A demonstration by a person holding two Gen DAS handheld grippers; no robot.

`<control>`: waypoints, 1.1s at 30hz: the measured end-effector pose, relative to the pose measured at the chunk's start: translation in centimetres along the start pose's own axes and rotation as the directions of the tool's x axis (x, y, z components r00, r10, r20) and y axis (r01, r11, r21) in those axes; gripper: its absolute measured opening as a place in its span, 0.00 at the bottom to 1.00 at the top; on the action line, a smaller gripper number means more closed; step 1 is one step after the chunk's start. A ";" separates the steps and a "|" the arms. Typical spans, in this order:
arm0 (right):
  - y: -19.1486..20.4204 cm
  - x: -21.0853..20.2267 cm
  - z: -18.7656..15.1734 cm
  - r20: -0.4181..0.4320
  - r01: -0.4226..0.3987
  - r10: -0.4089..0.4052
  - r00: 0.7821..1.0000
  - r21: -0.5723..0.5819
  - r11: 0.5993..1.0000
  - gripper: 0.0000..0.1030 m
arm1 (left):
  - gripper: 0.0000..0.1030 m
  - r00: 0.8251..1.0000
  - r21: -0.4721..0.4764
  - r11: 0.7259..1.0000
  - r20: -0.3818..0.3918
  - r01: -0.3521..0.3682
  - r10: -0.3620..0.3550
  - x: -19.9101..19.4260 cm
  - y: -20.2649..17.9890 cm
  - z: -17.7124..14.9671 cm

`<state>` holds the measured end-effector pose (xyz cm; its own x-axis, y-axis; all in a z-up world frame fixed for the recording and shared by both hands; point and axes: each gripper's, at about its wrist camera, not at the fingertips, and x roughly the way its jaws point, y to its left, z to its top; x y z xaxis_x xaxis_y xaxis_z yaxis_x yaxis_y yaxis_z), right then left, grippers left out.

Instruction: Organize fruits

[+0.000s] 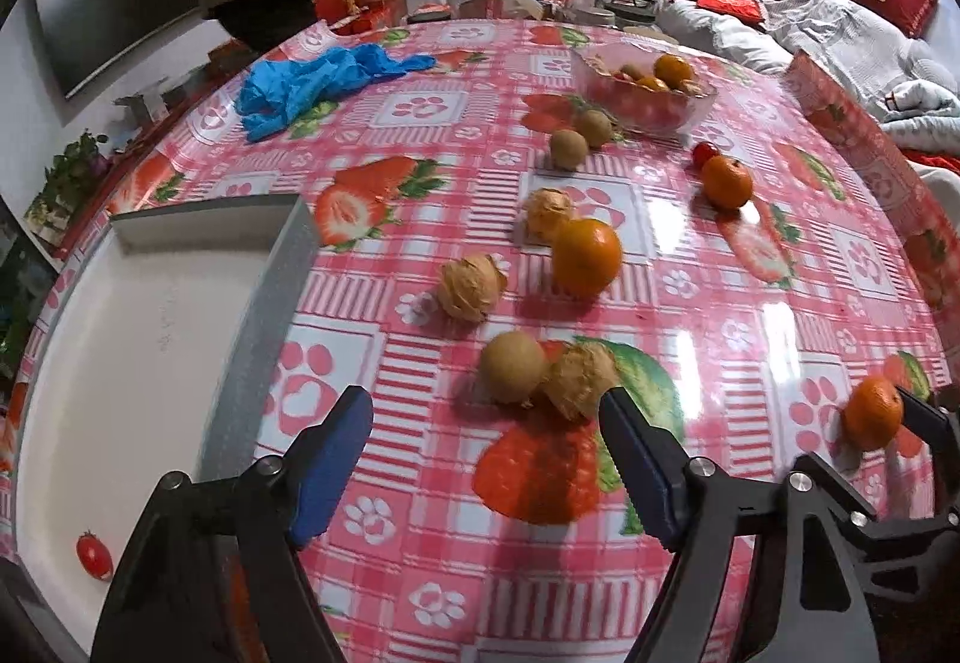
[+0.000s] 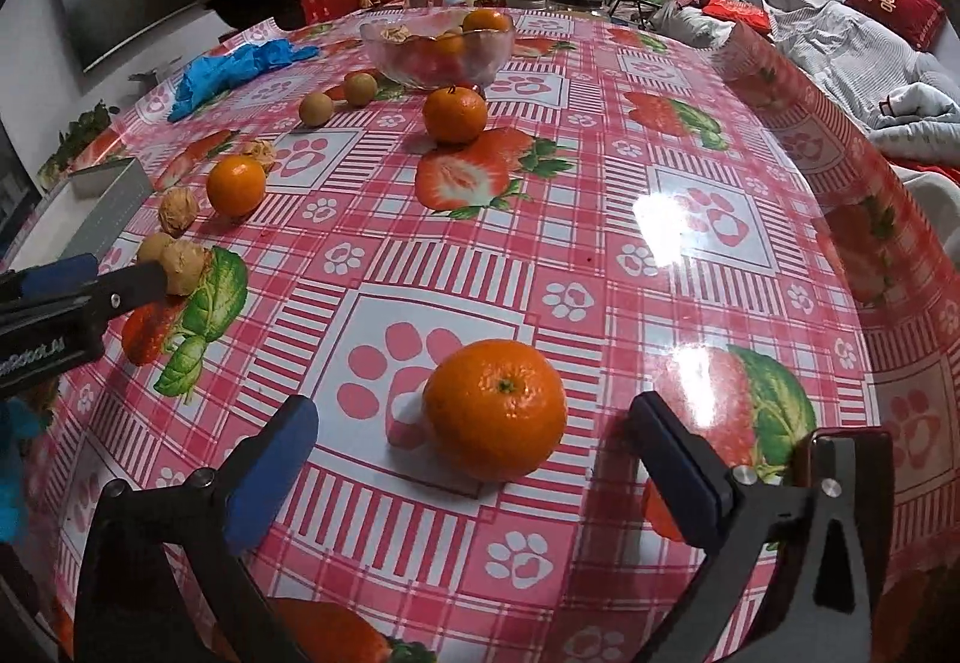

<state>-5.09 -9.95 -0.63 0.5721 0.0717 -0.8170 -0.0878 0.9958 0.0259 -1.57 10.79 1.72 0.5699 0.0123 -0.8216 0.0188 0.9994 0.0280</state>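
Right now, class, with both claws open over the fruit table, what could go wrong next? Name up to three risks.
1. The mandarin sits loose between the open right claw fingers; an off-centre close could roll it away.
2. The left claw faces a walnut touching a round brown fruit; closing may grab or nudge both.
3. The white tray has a raised wall; a low carry could clip it.

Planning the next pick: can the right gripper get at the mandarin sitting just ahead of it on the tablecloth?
Probably yes. The right gripper stands open with the mandarin resting on the tablecloth just beyond its blue pads, apart from both. Nothing else lies near it; the left gripper is well off to the side.
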 end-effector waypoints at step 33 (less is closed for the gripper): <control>0.1 0.1 0.0 -0.002 0.008 -0.008 1.000 -0.006 1.000 1.00 | 0.26 1.000 -0.013 1.000 0.009 0.021 -0.021 -1.4 -0.7 -4.1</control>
<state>-5.04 -9.80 -0.74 0.5708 0.0636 -0.8186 -0.0881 0.9960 0.0160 -5.71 10.18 0.50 0.5765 -0.0087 -0.8170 0.0202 0.9998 0.0036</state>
